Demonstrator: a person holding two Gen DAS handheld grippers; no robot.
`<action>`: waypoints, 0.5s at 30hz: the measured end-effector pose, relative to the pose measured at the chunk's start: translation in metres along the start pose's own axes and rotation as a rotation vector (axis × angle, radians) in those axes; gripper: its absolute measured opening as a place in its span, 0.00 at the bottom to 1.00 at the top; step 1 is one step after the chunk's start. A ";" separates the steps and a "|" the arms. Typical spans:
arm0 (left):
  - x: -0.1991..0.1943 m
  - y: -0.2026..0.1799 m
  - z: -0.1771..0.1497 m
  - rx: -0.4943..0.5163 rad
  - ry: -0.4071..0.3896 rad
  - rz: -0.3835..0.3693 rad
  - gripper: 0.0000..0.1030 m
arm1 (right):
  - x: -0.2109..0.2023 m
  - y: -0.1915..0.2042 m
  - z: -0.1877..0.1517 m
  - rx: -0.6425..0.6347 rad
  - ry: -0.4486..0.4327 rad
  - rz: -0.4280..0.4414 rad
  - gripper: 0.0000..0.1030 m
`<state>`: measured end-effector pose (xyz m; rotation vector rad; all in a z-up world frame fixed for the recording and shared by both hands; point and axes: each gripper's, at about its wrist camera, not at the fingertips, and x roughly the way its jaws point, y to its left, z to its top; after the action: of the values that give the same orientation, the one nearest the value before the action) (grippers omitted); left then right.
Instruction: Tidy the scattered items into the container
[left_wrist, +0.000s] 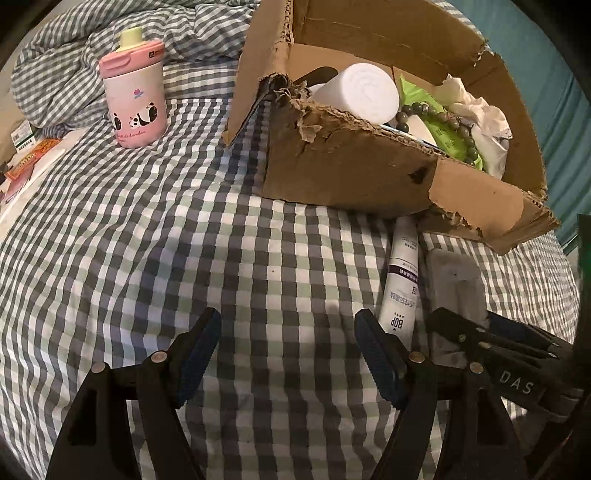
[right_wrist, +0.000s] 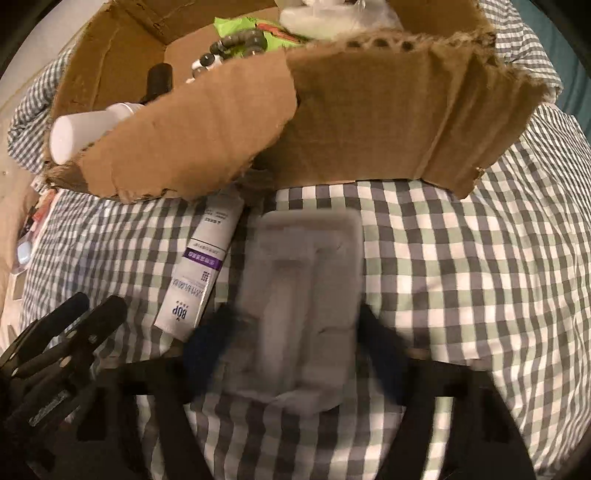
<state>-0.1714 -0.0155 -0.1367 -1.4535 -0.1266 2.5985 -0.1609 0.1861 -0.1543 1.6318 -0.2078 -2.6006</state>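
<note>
Left wrist view: left tool (left_wrist: 288, 350) spread wide over bare grey-and-white checked bedsheet (left_wrist: 147, 229), nothing between its pads. Torn brown cardboard box (left_wrist: 343, 177) at 1 o'clock, already holding a white cylinder, beads, green packet and tissue. Pink panda-print drinking bottle (left_wrist: 133, 99) upright at 11 o'clock, well apart from the box. White BOP toothpaste carton (left_wrist: 400, 280) at 3 o'clock, one end touching the box wall; pale grey moulded pulp tray (left_wrist: 454, 284) just beside it, with the right tool over its near end. Right wrist view: right tool (right_wrist: 291, 350) blurred, jaws astride the tray (right_wrist: 303, 295) at centre; whether the pads press it cannot be told. Carton (right_wrist: 201, 266) at 10 o'clock, box (right_wrist: 369, 110) at 12. Tray judged light, thin, crushable; take it across its long side edges, gently.
</note>
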 end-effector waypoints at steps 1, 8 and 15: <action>0.000 -0.001 0.000 0.003 0.000 -0.004 0.78 | -0.002 -0.002 -0.001 0.001 0.011 0.001 0.62; 0.000 -0.031 -0.002 0.067 -0.006 -0.014 0.80 | -0.032 -0.046 -0.019 0.073 0.012 0.023 0.56; 0.020 -0.073 0.004 0.142 -0.016 -0.013 0.80 | -0.041 -0.075 -0.014 0.105 0.028 0.033 0.45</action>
<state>-0.1782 0.0594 -0.1401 -1.3796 0.0456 2.5514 -0.1293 0.2643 -0.1353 1.6809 -0.3730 -2.5818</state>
